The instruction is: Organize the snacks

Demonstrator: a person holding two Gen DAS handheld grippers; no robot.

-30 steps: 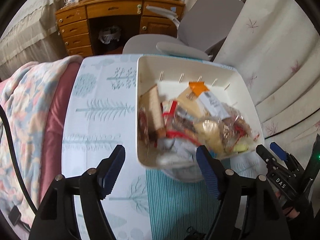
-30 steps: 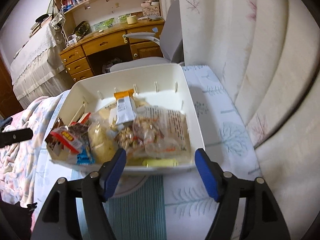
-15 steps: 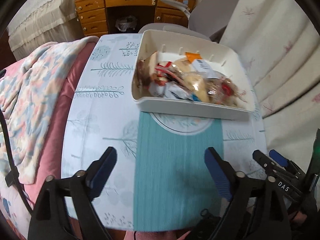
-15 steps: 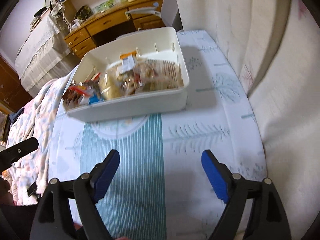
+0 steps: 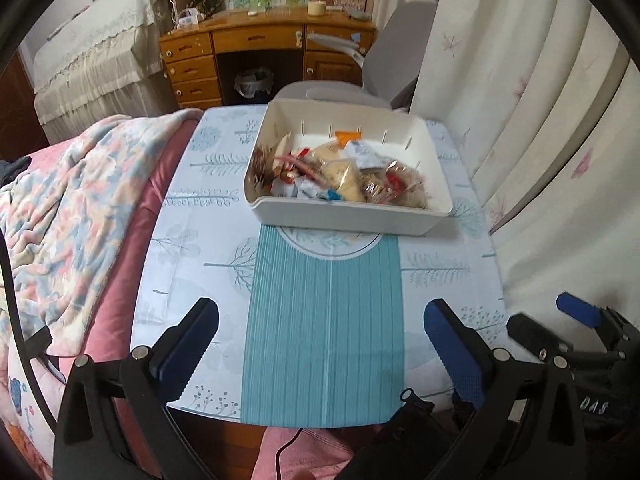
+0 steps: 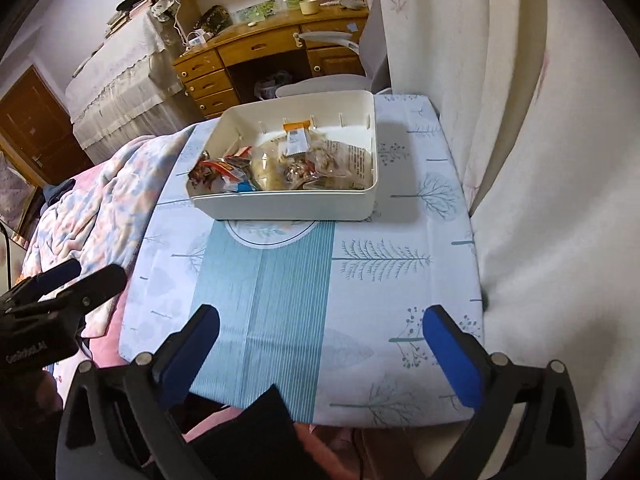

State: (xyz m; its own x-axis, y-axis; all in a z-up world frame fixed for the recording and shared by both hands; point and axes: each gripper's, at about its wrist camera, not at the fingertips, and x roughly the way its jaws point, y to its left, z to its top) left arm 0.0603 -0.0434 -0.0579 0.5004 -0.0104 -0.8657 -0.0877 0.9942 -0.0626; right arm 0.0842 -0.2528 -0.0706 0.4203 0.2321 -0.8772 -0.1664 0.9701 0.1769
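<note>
A white plastic bin (image 5: 352, 216) stands at the far end of the small table (image 5: 324, 320), also in the right wrist view (image 6: 288, 202). It holds several wrapped snacks (image 5: 340, 178), also in the right wrist view (image 6: 280, 168): clear bags, red and blue wrappers, an orange-topped packet. My left gripper (image 5: 320, 332) is open and empty over the table's near edge, far from the bin. My right gripper (image 6: 320, 336) is open and empty, also at the near edge. Each gripper shows at the side of the other's view.
A tree-print cloth with a teal stripe (image 5: 324, 340) covers the table. A quilted blanket (image 5: 60, 216) lies on the bed at left. Curtains (image 5: 540, 120) hang close at right. A grey chair (image 5: 384, 60) and a wooden desk (image 5: 256, 48) stand behind the table.
Both grippers have pulled back from just in front of the bin to the table's near edge. The bin now sits far off. Both stayed open and empty.
</note>
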